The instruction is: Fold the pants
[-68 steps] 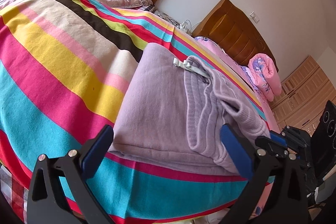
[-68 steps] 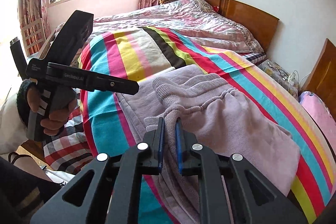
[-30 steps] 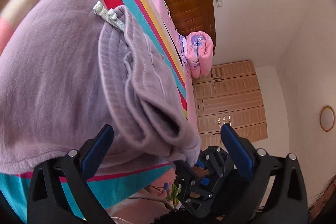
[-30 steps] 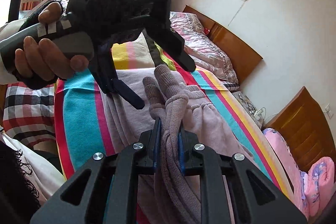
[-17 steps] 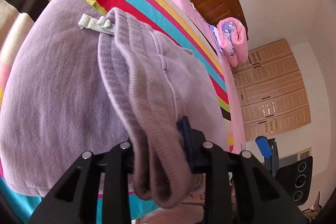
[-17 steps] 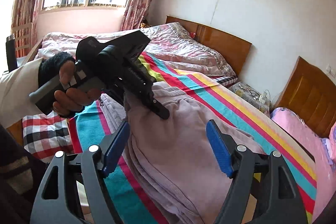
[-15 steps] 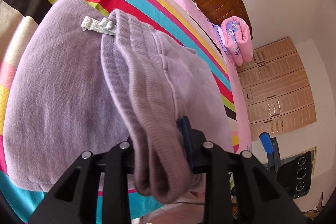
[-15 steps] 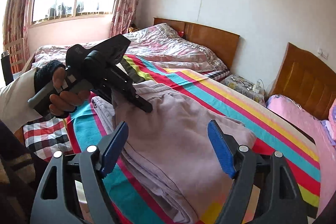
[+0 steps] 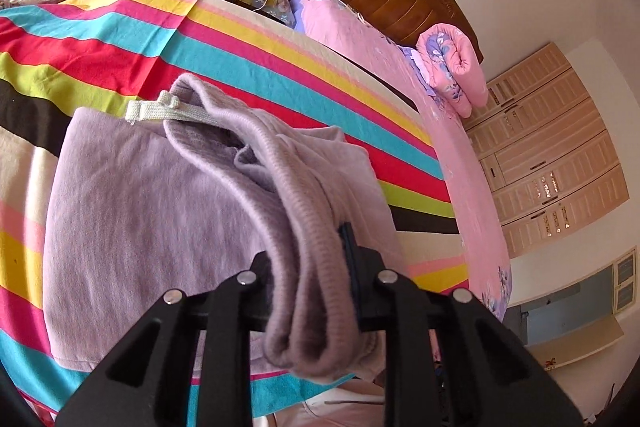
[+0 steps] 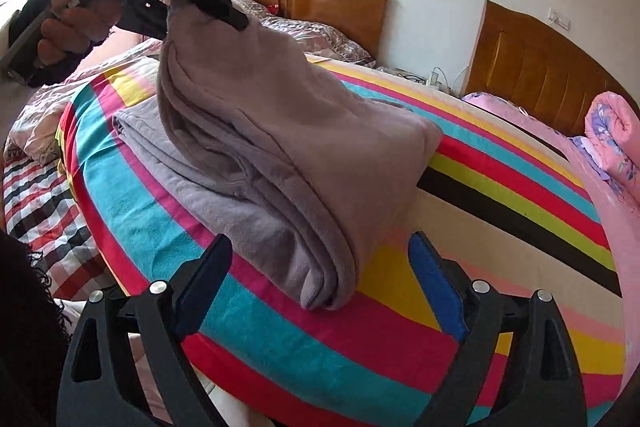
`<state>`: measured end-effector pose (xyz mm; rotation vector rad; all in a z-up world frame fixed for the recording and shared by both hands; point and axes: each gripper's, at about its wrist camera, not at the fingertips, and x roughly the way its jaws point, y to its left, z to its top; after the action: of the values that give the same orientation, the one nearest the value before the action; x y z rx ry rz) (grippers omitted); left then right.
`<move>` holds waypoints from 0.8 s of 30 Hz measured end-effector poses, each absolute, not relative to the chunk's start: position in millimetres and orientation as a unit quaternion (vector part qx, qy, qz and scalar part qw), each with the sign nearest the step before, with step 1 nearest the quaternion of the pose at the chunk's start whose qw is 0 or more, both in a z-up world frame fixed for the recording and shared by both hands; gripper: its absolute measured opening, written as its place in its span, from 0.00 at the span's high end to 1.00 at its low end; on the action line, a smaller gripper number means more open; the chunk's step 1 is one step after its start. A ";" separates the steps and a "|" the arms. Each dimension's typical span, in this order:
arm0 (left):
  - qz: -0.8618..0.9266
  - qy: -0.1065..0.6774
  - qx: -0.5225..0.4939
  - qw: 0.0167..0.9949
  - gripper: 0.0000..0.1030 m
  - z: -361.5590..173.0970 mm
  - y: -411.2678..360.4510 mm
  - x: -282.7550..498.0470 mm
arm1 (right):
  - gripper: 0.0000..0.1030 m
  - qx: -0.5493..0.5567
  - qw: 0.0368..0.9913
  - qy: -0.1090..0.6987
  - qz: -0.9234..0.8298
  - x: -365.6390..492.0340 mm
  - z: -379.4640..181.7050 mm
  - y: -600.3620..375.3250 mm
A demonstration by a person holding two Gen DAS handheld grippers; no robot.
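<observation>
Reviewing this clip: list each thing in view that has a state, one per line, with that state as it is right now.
left gripper: jaws shut on the pants' ribbed end.
right gripper: jaws open, holding nothing.
lilac pants: folded on the bed, one end lifted.
drawstring: lying loose on the pants.
striped blanket: spread flat.
pink quilt: rolled up.
wardrobe: doors closed.

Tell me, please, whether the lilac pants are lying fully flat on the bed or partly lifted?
Partly lifted: the left gripper is shut on the pants, raising one end while the rest rests on the striped blanket.
</observation>
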<state>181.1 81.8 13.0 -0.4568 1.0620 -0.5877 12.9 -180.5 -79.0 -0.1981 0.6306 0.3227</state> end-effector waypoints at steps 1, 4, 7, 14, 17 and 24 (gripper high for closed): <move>-0.277 0.492 -0.207 0.799 0.78 17.8 79.5 181.8 | 0.16 -0.085 0.938 0.306 0.139 18.2 -79.0 -181.7; -0.294 0.485 -0.187 0.802 0.79 38.4 70.7 191.9 | 0.16 -0.105 0.940 0.308 0.104 36.5 -88.7 -168.8; -0.304 0.453 -0.176 0.819 0.80 70.5 90.7 192.0 | 0.18 -0.151 0.933 0.319 0.068 45.3 -103.6 -152.3; -0.231 0.497 -0.237 0.802 0.80 -37.0 204.4 167.5 | 0.17 -0.141 0.931 0.332 0.057 42.4 -115.8 -161.6; -0.252 0.481 -0.317 0.777 0.79 -99.6 231.9 165.3 | 0.15 -0.095 0.933 0.341 0.069 44.6 -119.9 -171.4; -0.243 0.459 -0.318 0.793 0.70 -94.8 237.1 157.6 | 0.18 -0.087 0.920 0.364 0.119 47.3 -112.6 -174.1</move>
<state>157.6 237.1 -94.8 -0.6839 0.9871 -0.5226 47.3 -174.1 -112.6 -0.1787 0.7480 0.2439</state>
